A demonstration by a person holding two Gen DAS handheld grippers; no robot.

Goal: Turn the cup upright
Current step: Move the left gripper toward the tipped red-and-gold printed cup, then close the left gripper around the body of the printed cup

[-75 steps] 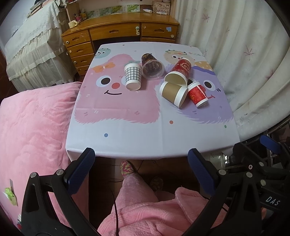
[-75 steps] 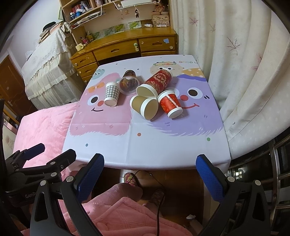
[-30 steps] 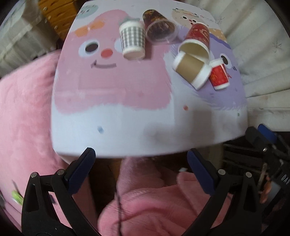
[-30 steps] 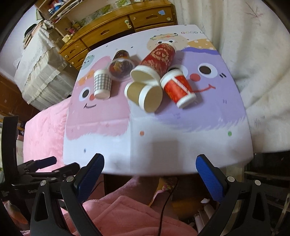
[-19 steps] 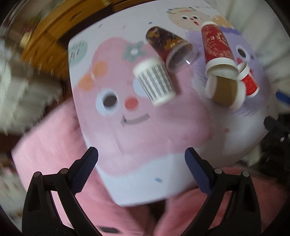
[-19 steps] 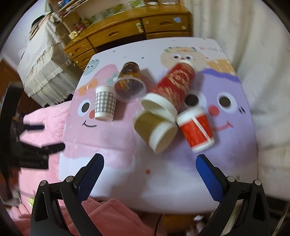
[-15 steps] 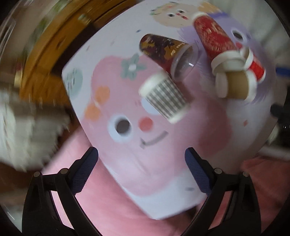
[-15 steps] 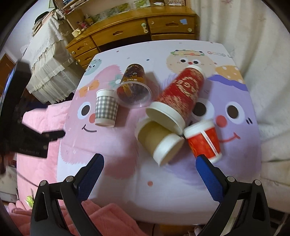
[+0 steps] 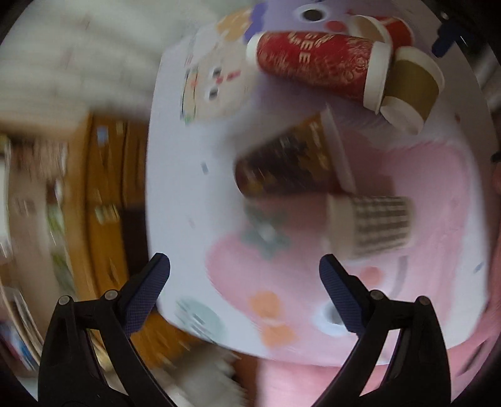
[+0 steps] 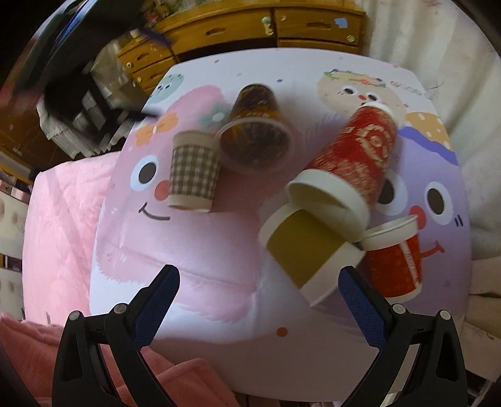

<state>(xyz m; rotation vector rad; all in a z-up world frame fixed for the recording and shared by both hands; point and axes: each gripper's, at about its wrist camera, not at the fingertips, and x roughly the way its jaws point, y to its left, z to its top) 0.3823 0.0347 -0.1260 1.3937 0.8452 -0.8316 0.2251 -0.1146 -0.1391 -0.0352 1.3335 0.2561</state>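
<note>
Since the earlier frames both grippers have swung in over the surface [image 10: 194, 250], which now fills each view. The left gripper [image 9: 244, 275] has rolled sideways, its blurred view showing cups lying on their sides. Only the right view shows the wooden dresser [image 10: 250, 28] sharply. The right gripper [image 10: 258, 286] hangs above the near edge; both grippers' jaws are spread wide, holding nothing. The checked paper cup [image 10: 194, 170] lies beside a dark clear plastic cup [image 10: 255, 131]. A tall red cup [image 10: 353, 159], tan cup [image 10: 303, 250] and small red cup [image 10: 394, 260] cluster, touching.
</note>
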